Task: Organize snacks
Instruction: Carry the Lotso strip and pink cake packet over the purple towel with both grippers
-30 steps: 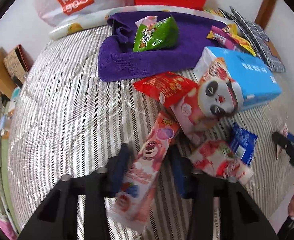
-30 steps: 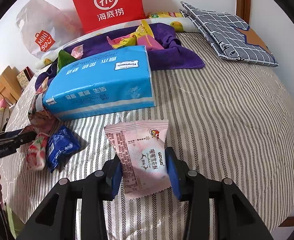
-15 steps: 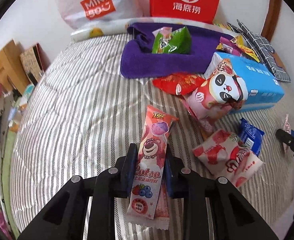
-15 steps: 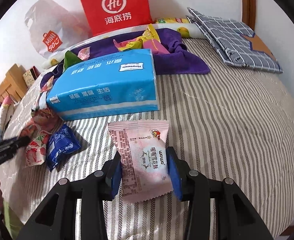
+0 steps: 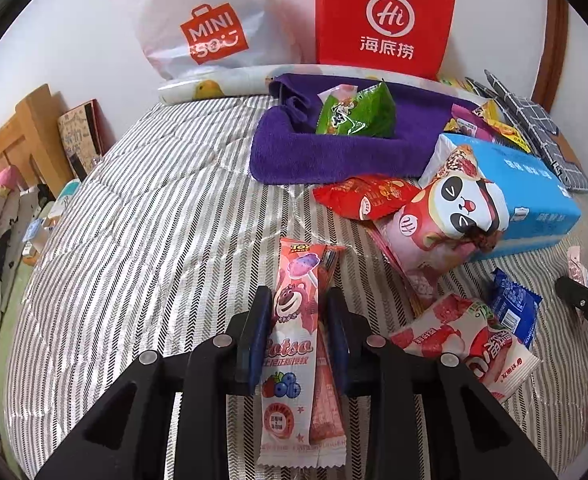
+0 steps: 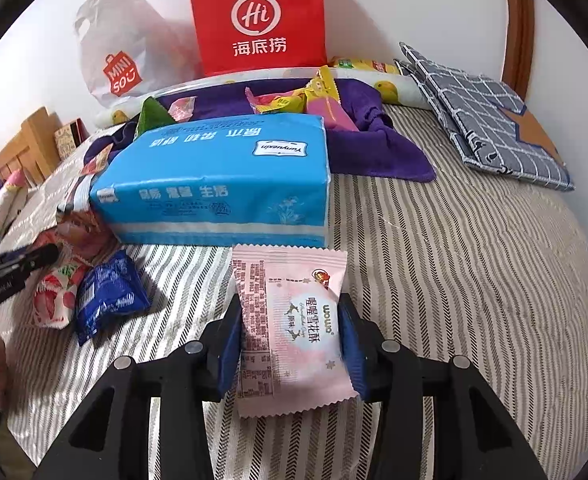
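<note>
1. Left wrist view is showing the left gripper point(image 5: 298, 336) clamping a long pink Lotso candy packet point(image 5: 292, 344), with a second slim pink packet point(image 5: 326, 400) lying against it, just over the striped quilt point(image 5: 134, 240).
2. Right wrist view is showing the right gripper point(image 6: 292, 340) pinching a pale pink nougat packet point(image 6: 290, 328), just in front of the blue tissue pack point(image 6: 218, 176).
3. Sorting is looking partly done: a green snack bag point(image 5: 358, 114) and some yellow and pink wrappers point(image 6: 294, 100) are already lying on the purple towel point(image 5: 334, 152), likely the collecting spot.
4. Remaining loose beside the tissue pack: one red packet point(image 5: 368, 196), one panda bag point(image 5: 450, 216), one strawberry packet point(image 5: 470, 344), one blue cookie packet point(image 6: 110, 296).
5. Counting: two shopping bags, one red Haidilao bag point(image 6: 258, 20) and one white Miniso bag point(image 5: 210, 24); two snacks are being gripped.
</note>
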Demonstrator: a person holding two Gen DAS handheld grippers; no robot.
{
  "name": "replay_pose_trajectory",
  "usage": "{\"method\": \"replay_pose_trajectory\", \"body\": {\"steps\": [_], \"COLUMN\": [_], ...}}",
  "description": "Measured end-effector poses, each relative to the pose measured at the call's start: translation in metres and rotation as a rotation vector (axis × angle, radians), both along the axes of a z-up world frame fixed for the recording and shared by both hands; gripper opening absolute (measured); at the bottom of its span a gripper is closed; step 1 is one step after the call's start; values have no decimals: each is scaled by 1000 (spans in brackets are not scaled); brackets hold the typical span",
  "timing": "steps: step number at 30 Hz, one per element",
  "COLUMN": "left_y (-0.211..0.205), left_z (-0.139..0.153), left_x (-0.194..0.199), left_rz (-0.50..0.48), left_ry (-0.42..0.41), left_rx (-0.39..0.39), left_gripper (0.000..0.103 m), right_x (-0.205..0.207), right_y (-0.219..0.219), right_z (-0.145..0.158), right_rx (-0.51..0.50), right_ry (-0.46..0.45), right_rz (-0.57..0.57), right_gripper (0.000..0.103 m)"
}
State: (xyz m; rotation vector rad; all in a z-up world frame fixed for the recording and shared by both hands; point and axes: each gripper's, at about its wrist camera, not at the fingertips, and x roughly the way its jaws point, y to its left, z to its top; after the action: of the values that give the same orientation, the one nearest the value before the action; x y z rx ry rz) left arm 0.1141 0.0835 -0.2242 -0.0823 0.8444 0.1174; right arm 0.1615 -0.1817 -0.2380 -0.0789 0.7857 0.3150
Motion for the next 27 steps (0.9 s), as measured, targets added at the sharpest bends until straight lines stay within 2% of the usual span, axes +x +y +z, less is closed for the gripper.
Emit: {"method": "replay_pose_trajectory", "body": {"steps": [4, 16, 18, 27], "left_y": [1, 1, 2, 15], "left_z": [0, 0, 1, 10], "left_x": [1, 2, 1, -17], "left_rz": [-1, -1, -1, 7], "left_ry": [1, 7, 10, 37], "left_rx": [-11, -23, -31, -93], "left_gripper": [29, 29, 25, 24], "right_x": [2, 2, 0, -13], "right_y": [4, 3, 3, 0], "right_z": [1, 2, 2, 11], "right_rx": [-28, -26, -24, 7], "right_ry": [3, 4, 1, -6], "right_rz": [2, 7, 6, -46], "right_gripper": [45, 46, 43, 37]}}
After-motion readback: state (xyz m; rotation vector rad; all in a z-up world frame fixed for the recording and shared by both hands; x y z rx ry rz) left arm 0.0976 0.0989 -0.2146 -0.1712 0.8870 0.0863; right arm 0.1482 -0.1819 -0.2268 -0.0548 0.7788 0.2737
